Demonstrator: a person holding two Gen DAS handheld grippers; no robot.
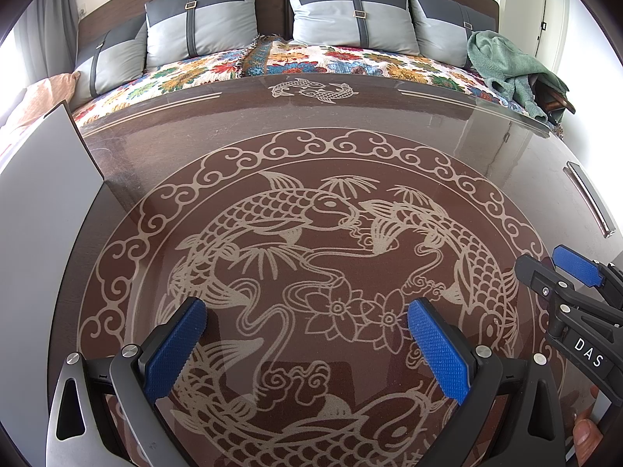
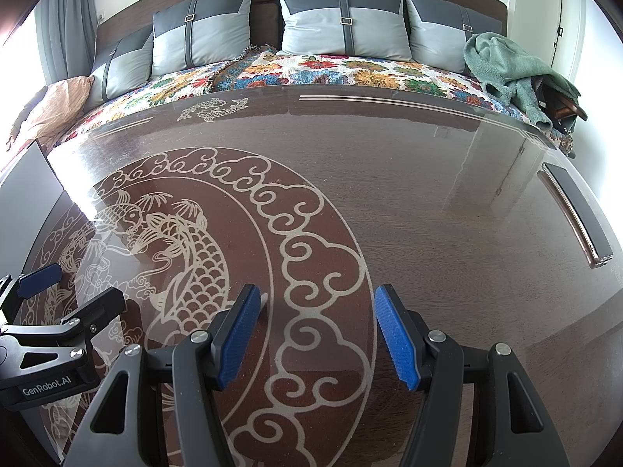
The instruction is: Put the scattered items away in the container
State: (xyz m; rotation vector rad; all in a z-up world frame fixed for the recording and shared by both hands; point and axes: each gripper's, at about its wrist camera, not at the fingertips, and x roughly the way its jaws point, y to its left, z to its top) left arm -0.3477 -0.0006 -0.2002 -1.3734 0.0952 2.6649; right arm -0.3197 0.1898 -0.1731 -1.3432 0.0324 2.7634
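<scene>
Both tongs hover empty over the worktop.
Left tongs (image 1: pixel 307 350) and right tongs (image 2: pixel 317 334) gape wide above the fish-patterned glass worktop (image 1: pixel 350 124). A phone (image 2: pixel 576 214) lies near its right edge, a white box (image 1: pixel 43 179) at its left; a green towel (image 1: pixel 510 66) sits on the bed.

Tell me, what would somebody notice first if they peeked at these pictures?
Probably the big pale fish pattern drawn across the shiny dark brown glass-topped table, right under the open blue-padded left gripper. Behind the table lies a bright flowery bedspread, with a crumpled green towel at its right end.
</scene>
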